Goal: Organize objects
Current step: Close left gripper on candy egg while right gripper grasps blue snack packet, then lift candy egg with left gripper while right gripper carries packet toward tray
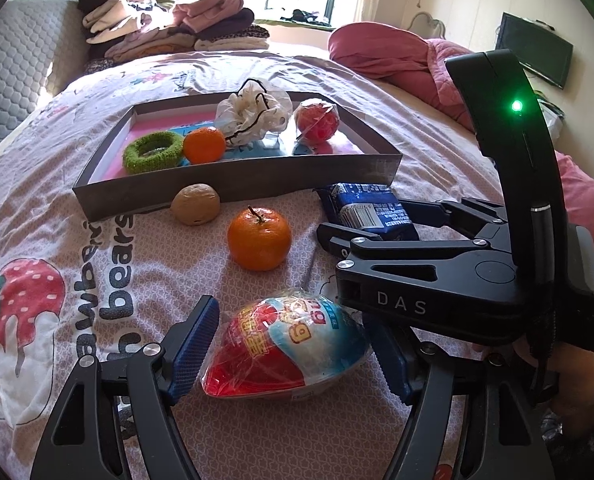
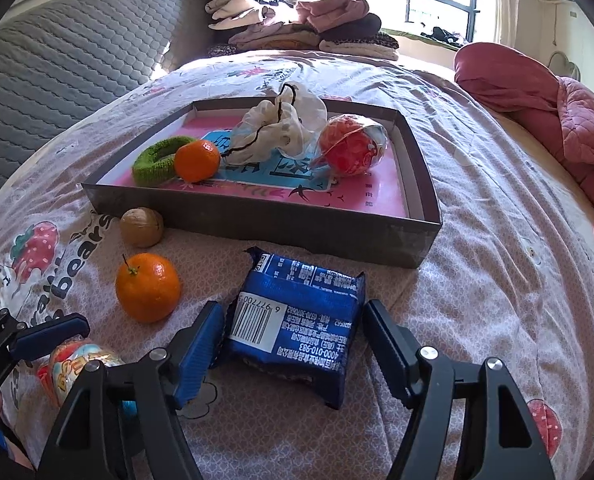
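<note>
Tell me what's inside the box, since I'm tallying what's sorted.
The box holds a green hair tie, an orange, a white scrunchie and a red wrapped ball. Anything beneath the scrunchie is hidden.

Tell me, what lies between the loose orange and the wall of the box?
Only the walnut, against the box wall beyond the orange; the right wrist view shows this.

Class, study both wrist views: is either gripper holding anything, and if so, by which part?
Nothing is held. The left gripper stands open around the wrapped egg toy; the right gripper stands open around the blue snack packet. Both items rest on the bedsheet.
</note>
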Demonstrator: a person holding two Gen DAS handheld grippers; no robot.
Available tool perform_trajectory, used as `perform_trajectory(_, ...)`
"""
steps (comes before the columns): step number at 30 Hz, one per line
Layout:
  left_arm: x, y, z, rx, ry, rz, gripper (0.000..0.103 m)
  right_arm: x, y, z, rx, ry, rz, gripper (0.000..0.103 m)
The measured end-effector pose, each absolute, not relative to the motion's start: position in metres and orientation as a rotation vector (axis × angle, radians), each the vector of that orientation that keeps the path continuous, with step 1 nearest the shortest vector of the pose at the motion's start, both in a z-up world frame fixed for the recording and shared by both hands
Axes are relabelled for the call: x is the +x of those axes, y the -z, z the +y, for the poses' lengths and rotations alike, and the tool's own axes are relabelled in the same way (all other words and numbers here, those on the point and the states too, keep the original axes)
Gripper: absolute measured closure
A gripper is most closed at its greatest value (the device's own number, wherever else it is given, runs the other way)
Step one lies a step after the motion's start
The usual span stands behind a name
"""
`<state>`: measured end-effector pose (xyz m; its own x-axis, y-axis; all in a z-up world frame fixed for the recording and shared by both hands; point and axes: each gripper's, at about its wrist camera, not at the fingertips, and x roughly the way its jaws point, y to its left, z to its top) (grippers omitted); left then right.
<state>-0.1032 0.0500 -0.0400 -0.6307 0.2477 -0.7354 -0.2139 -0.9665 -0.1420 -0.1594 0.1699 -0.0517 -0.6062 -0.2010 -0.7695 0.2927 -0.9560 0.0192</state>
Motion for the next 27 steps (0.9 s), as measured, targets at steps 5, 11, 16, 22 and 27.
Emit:
perform_trajectory(5, -0.1, 0.04, 0.051, -1.202, -2.616, -0.051, 0.033, -0.159, 0.05, 0.17, 1.211, 2.576, 0.166, 0.039)
perform_trajectory(11, -0.093, 0.037, 0.048, -1.214, -2.605, -0.064, 0.037, -0.156, 0.049, 0.167, 1.199, 2.566, 0.203, 0.042)
perform_trajectory(16, -0.087, 0.036, 0.047, -1.231, -2.591, -0.056, 0.038, -0.154, 0.047, 0.166, 1.187, 2.559, 0.21, 0.046)
perform_trajectory(22, -0.082, 0.034, 0.046, -1.248, -2.561, -0.019, 0.038, -0.152, 0.046, 0.166, 1.182, 2.552, 0.214, 0.046)
perform_trajectory(27, -0.08, 0.034, 0.048, -1.25, -2.547, 0.017, 0.038, -0.151, 0.045, 0.164, 1.174, 2.549, 0.22, 0.047)
